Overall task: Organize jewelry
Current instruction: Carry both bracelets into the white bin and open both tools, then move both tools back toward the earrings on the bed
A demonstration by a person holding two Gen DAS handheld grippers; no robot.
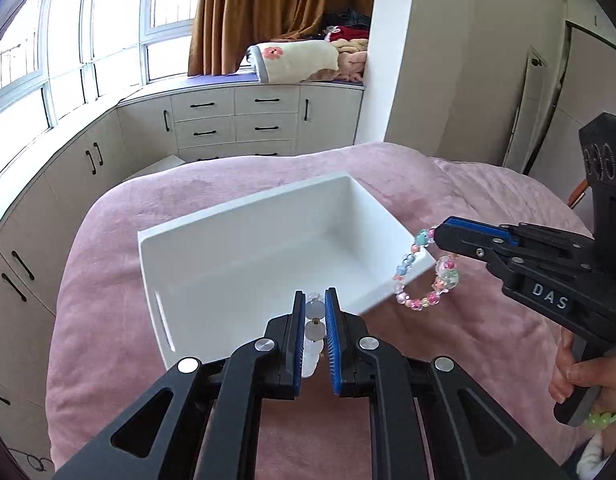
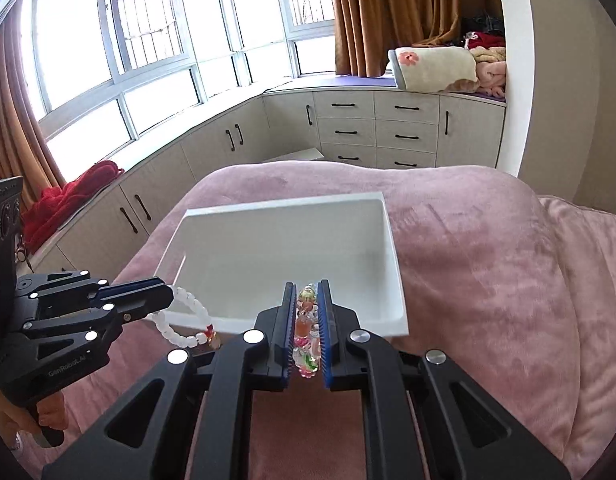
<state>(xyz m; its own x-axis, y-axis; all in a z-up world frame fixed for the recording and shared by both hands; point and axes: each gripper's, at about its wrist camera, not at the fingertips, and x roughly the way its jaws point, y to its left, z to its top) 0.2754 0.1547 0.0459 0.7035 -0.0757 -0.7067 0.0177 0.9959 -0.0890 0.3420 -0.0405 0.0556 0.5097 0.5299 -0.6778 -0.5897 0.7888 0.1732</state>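
Pink bedspread [image 1: 108, 280] under an empty white bin [image 1: 244, 248]. Left gripper [image 1: 316, 304] clamps a white bracelet [image 2: 188, 312], right gripper [image 2: 308, 292] a colourful bracelet [image 1: 424, 272]; both hang just short of the bin's near rim.

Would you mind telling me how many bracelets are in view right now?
3. A white bead bracelet is clamped in the left gripper; a multicoloured bead bracelet is clamped in the right gripper; a green bead bracelet sits on the person's wrist. None shows in the white tray.
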